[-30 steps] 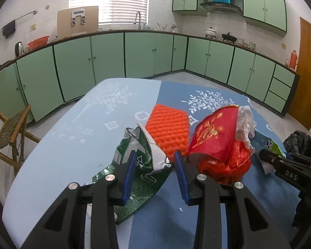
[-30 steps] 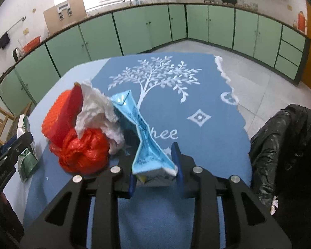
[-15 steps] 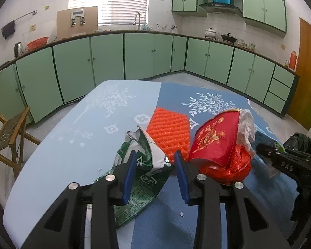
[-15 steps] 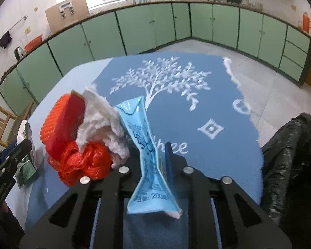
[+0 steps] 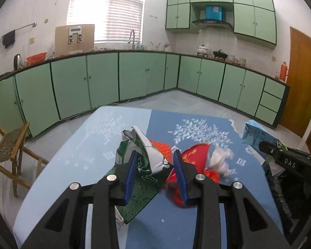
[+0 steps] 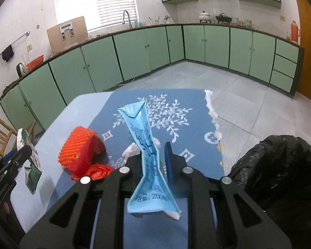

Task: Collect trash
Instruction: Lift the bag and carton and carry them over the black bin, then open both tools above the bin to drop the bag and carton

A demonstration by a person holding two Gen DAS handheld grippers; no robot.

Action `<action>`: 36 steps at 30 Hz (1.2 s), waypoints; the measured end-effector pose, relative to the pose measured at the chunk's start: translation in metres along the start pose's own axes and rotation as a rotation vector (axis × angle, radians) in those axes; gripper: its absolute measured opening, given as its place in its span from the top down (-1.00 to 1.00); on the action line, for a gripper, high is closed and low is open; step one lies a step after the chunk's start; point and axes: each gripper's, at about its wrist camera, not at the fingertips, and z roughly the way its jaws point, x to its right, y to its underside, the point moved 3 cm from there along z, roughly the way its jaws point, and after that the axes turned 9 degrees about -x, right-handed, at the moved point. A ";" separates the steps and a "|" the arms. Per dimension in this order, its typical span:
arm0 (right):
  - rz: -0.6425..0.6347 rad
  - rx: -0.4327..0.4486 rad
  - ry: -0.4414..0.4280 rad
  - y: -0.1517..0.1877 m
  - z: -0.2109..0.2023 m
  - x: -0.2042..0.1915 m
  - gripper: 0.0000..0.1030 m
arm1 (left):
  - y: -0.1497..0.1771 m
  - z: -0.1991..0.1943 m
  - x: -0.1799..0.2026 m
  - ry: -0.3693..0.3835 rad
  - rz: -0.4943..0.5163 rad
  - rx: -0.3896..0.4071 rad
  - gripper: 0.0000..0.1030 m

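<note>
- On the left half of the blue tablecloth with white tree print (image 5: 76, 161), the left gripper (image 5: 154, 167) holds its blue-padded fingers (image 5: 130, 174) spread on either side of a crumpled green-and-white foil snack bag (image 5: 139, 147); the pictures do not show the pads pressing on it.
- The bag's white torn mouth stands up and points away from the camera, while its dark green flat tail (image 5: 139, 193) runs back toward the gripper body, so its long axis lies roughly along the fingers.
- Just right of the bag sits a heap: an orange ribbed foam net (image 6: 78, 143), a red paper packet with gold print (image 5: 193, 155), a crinkled red plastic bag (image 6: 99, 171) and a white crumpled tissue (image 5: 220, 159), all touching one another.
- Further right, the right gripper (image 6: 155, 162) is pinched on a flattened light-blue drink carton (image 6: 147, 151), squeezed thin at its waist.
- The carton is lifted above the cloth, its long axis upright: the folded pointed top faces up and away, the flared printed bottom hangs down toward the camera.
- At the far right, off the table edge, sits a black plastic trash bag (image 6: 280, 166), glossy and wrinkled, near the carton but apart from it.
</note>
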 end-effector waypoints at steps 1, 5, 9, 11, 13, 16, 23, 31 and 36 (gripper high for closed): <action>-0.001 0.008 -0.006 -0.001 -0.006 0.000 0.70 | -0.002 -0.004 0.004 0.007 0.003 0.008 0.33; 0.003 0.033 -0.015 -0.003 -0.025 0.002 0.70 | -0.010 -0.017 0.018 0.037 0.014 0.036 0.33; 0.017 0.059 -0.022 -0.003 -0.047 0.005 0.70 | -0.016 -0.030 0.036 0.079 0.034 0.060 0.33; 0.020 0.069 -0.020 -0.002 -0.056 0.007 0.70 | -0.020 -0.035 0.046 0.103 0.048 0.073 0.33; 0.024 0.080 -0.017 -0.001 -0.065 0.012 0.70 | -0.022 -0.041 0.057 0.129 0.060 0.085 0.33; 0.034 0.098 -0.011 0.000 -0.080 0.019 0.70 | -0.027 -0.046 0.071 0.159 0.076 0.099 0.33; 0.061 0.138 0.037 0.005 -0.115 0.046 0.70 | -0.030 -0.055 0.112 0.238 0.123 0.116 0.33; 0.119 0.166 0.118 0.021 -0.148 0.093 0.70 | -0.024 -0.059 0.162 0.317 0.185 0.103 0.33; 0.161 0.175 0.169 0.036 -0.163 0.125 0.70 | -0.015 -0.059 0.201 0.373 0.222 0.085 0.33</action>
